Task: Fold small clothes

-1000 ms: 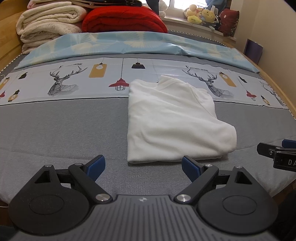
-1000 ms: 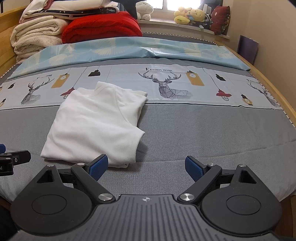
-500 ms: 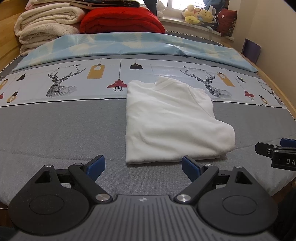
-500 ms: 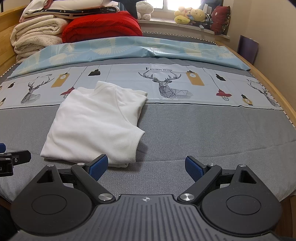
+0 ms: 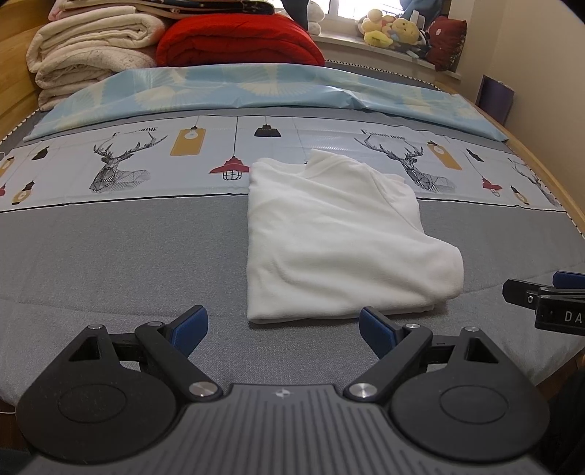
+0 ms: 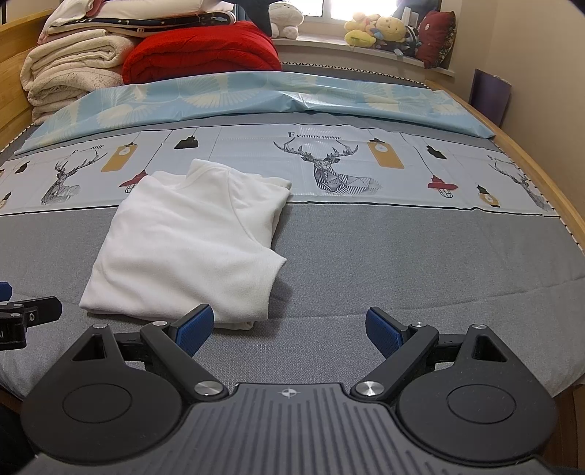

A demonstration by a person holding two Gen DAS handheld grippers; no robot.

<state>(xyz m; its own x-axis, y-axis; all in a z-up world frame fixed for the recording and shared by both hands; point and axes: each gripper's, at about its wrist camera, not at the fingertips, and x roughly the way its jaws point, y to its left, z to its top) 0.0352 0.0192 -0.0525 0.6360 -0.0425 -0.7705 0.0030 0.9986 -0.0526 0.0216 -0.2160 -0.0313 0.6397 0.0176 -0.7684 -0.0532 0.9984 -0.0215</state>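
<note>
A white small garment [image 5: 336, 234] lies folded flat on the grey bed cover, its near hem just beyond my left gripper [image 5: 283, 329], which is open and empty. In the right wrist view the same garment [image 6: 190, 241] lies to the left of centre. My right gripper [image 6: 289, 330] is open and empty, its left finger next to the garment's near right corner. The right gripper shows at the right edge of the left wrist view [image 5: 548, 303]; the left gripper shows at the left edge of the right wrist view [image 6: 22, 318].
The bed has a grey cover [image 5: 109, 255], a deer-print band [image 5: 120, 164] and a light blue sheet [image 5: 237, 87]. Folded cream blankets [image 5: 91, 47] and a red quilt [image 5: 237, 44] are stacked at the head. Soft toys [image 6: 384, 29] sit on the windowsill. A wooden bed rail [image 6: 548, 190] runs on the right.
The left gripper's view has shifted very slightly; the garment sits marginally further left in it. The right gripper and the garment have not visibly moved.
</note>
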